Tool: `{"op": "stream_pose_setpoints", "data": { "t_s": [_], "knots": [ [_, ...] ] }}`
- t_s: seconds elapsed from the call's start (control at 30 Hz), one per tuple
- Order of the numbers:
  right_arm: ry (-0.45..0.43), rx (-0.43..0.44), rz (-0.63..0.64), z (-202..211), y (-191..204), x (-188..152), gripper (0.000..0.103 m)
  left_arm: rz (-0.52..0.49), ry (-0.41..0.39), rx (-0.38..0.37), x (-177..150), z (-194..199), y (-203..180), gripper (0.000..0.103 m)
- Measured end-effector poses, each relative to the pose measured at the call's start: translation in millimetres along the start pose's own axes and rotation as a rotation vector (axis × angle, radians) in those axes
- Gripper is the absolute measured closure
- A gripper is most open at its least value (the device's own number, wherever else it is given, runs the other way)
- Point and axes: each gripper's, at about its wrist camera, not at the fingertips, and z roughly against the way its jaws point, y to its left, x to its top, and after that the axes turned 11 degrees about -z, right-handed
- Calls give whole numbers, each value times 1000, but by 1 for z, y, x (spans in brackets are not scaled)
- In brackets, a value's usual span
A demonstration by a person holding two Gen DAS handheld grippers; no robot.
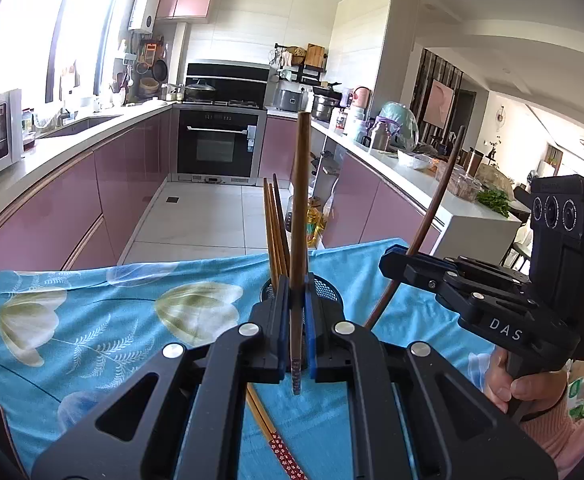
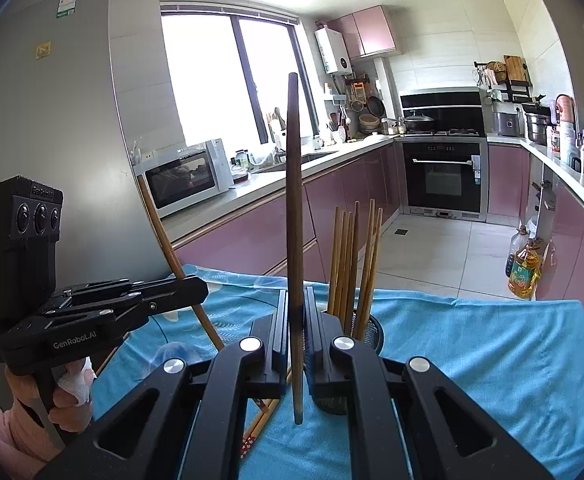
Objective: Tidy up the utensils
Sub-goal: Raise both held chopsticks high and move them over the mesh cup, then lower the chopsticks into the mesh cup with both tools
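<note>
My left gripper point(image 1: 295, 296) is shut on a brown chopstick point(image 1: 301, 200), which stands nearly upright with its patterned tip below the pads. Just behind it is a black mesh holder point(image 1: 327, 288) with several chopsticks point(image 1: 274, 224) standing in it. To the right, my right gripper point(image 1: 395, 256) is shut on a darker chopstick point(image 1: 439, 196) that leans right. In the right wrist view the right gripper point(image 2: 295, 300) holds the dark chopstick point(image 2: 293, 180) upright beside the holder point(image 2: 375, 332), and the left gripper point(image 2: 196, 284) sits at the left with its brown chopstick point(image 2: 160, 232).
Loose chopsticks with red patterned ends point(image 1: 276, 440) lie on the blue flowered tablecloth point(image 1: 92, 320) under the grippers. Beyond the table's far edge are the kitchen floor, pink cabinets, an oil bottle point(image 2: 523, 268) and a microwave point(image 2: 188, 176). A grey fridge point(image 2: 52, 120) stands at the left.
</note>
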Motion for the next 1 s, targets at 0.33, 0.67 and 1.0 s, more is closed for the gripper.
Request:
{"op": "stream_pose_setpoints", "data": {
  "t_s": [0.33,0.67,1.0],
  "knots": [
    [-4,5,17,-4,3,6,99,-13,-24,-1,14,6,-4,95],
    [68,-23,2,-27,-6,-4,97,-4,3,-1,15,-2,-3,95],
    [30,-36,21,-17,-4,0,98,-5,15,1,14,-10,1,95]
  ]
}}
